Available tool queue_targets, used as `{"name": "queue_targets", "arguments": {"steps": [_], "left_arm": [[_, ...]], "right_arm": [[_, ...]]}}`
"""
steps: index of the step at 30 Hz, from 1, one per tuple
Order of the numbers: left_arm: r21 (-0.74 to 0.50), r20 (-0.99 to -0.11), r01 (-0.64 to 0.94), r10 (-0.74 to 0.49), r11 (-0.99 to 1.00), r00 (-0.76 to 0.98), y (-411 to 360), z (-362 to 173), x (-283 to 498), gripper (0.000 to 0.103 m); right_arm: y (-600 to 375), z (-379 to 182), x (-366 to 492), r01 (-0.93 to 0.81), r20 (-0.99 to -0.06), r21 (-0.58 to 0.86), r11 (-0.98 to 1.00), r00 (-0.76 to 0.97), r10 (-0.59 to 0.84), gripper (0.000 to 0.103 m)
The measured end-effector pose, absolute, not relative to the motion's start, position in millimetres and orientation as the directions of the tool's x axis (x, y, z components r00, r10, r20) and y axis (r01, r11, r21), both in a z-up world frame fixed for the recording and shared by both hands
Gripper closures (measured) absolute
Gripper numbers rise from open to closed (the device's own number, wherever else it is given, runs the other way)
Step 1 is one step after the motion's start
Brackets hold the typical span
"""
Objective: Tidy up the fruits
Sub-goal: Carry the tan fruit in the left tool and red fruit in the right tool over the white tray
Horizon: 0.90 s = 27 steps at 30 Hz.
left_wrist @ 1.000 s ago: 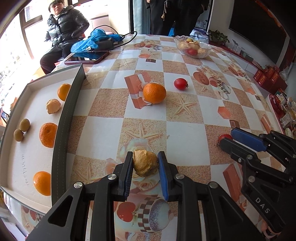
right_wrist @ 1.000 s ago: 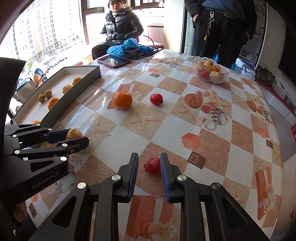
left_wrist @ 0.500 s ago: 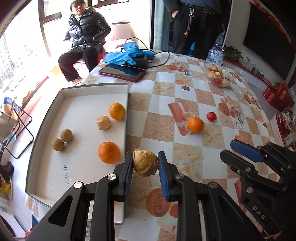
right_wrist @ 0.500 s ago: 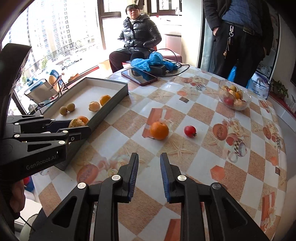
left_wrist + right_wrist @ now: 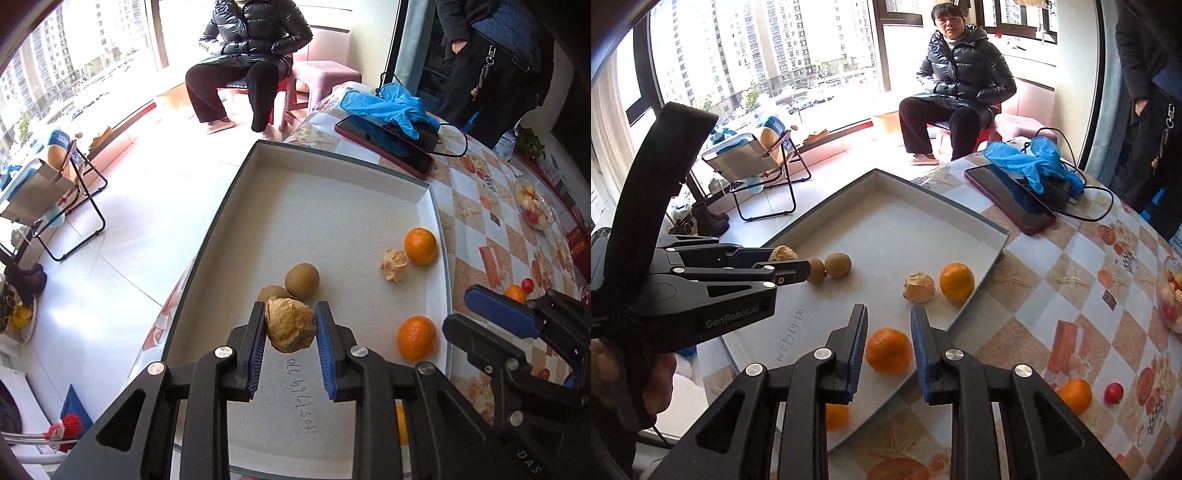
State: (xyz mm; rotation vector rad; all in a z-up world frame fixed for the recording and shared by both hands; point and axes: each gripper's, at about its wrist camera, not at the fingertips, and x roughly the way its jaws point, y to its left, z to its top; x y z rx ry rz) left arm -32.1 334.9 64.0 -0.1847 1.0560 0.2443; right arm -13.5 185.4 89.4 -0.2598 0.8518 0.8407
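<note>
Two kiwis (image 5: 302,281) lie in the tray (image 5: 332,177) on the desk (image 5: 1071,280) just beyond the left tool (image 5: 289,326), which pinches a brown wrinkled fruit (image 5: 290,325) above the tray, while the right tool (image 5: 888,345) hovers spread over an orange (image 5: 888,351).

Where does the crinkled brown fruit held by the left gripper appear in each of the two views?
Left wrist view: low centre, the brown fruit clamped in the left gripper, above the tray.
Right wrist view: left of middle, its top peeking over the fingers.
Shared landmark: the two kiwis lying beyond it.
</note>
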Motion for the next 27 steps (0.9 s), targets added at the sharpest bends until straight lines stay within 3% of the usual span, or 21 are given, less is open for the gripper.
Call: {"name": "queue_targets", "arguments": {"steps": [13,23,27], "left_arm": [[-0.053,-0.884,-0.292,0.091,0.955,0.458,348,45,-29,0.074],[-0.085,-0.861,-0.289,0.076,0.953,0.503,353,56,-47,0.074],[-0.094,-0.848,-0.242,0.049,0.966,0.528,332,60,-55,0.074]], "right_arm": [[225,51,-13,-0.792,-0.798,0.077,0.606,0.315,0.514,0.077],[211,70,-44,-0.854,-0.726,0.001,0.521,0.357,0.587,0.077],[153,91,-55,-0.796,-0.684,0.044,0.604,0.417,0.598,0.076]]}}
